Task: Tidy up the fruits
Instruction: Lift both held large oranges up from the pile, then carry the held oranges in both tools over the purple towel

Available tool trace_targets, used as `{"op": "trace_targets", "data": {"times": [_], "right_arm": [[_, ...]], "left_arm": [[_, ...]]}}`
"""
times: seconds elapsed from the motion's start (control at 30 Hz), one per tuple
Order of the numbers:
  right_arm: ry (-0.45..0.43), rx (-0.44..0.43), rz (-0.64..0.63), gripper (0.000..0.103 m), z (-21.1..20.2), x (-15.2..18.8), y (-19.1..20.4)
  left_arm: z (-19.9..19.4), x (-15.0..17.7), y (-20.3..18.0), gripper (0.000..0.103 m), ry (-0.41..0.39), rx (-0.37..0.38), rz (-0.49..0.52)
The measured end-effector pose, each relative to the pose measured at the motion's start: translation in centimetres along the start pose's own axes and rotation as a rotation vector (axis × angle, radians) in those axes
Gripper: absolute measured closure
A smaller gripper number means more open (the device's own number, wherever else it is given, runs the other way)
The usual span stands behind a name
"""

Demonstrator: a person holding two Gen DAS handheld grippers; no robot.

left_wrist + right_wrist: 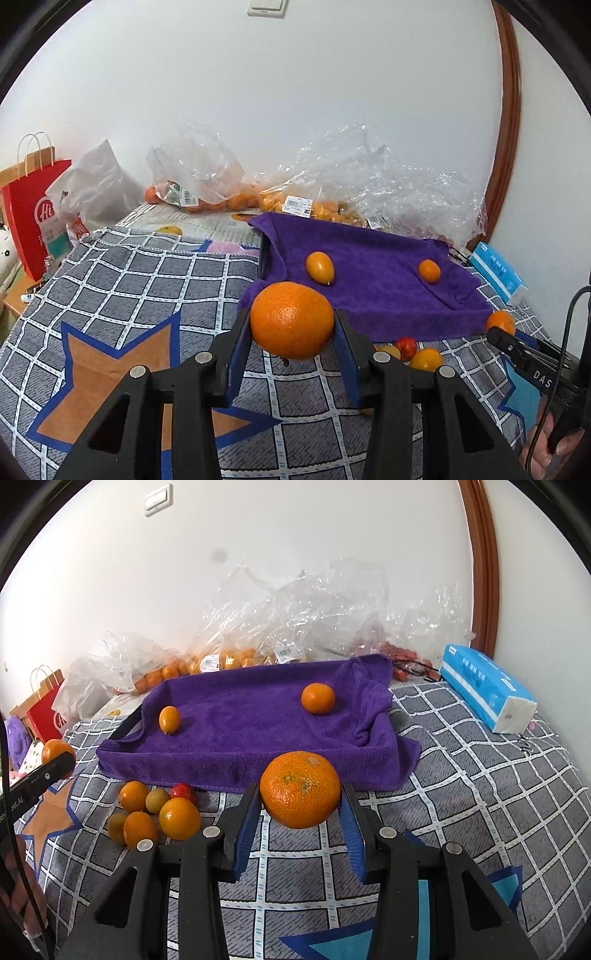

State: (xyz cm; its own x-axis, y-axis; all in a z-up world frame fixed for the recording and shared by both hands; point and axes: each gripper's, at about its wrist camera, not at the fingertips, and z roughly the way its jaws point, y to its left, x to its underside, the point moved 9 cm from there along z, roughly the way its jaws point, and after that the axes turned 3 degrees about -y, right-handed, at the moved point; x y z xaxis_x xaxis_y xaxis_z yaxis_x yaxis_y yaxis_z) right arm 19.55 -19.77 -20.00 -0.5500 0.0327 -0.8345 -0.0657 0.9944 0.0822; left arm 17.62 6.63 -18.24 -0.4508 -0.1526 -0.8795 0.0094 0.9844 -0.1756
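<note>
Holding one orange per gripper rn, both lifted just in front of the purple towel tray (236, 771). Your left gripper (291, 325) has its jaws clamped on a big orange (291, 319), and your right gripper (300, 794) has its jaws clamped on another orange (300, 789). In both cases the blue pads (247, 830) only catch the widest part of the fruit, w/ most of the orange sticking out past the tips.

What could go wrong imo: round, slick peel held near the tips, so a quick swing over the tray's front wall could let one squirt out fwd and roll off the checked cloth (461, 794). Squeeze harder and you prob bruise it. The towel is loose and bunched at the tray's right corner, so a low pass could snag it and drag the tray. Also two fruits already sit inside: an oval kumquat (169, 719) toward the tray's left and a small mandarin (318, 698) toward its back right. Drop too close and they'll knock around.

Orientation: right orange has its stem scar facing up and toward the camera, roughly round so no real long axis. Kumquat's long axis runs about upright in view, tip down. Loose pile of small fruit (155, 812) sits just outside the tray's front-left corner.
</note>
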Motion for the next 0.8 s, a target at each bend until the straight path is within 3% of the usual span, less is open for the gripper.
{"op": "trace_targets", "data": {"times": [0.3,0.8], "right_arm": [[-0.04,0.003,-0.028,0.06,-0.69,-0.32,0.58],[-0.035,-0.012,-0.009,0.06,-0.59,-0.19,0.55]], "left_arm": [[-0.37,-0.38,0.41,0.062,-0.027,-0.018,-0.015],[-0.6,-0.81,0.74,0.062,-0.05,-0.04,-0.027]]}}
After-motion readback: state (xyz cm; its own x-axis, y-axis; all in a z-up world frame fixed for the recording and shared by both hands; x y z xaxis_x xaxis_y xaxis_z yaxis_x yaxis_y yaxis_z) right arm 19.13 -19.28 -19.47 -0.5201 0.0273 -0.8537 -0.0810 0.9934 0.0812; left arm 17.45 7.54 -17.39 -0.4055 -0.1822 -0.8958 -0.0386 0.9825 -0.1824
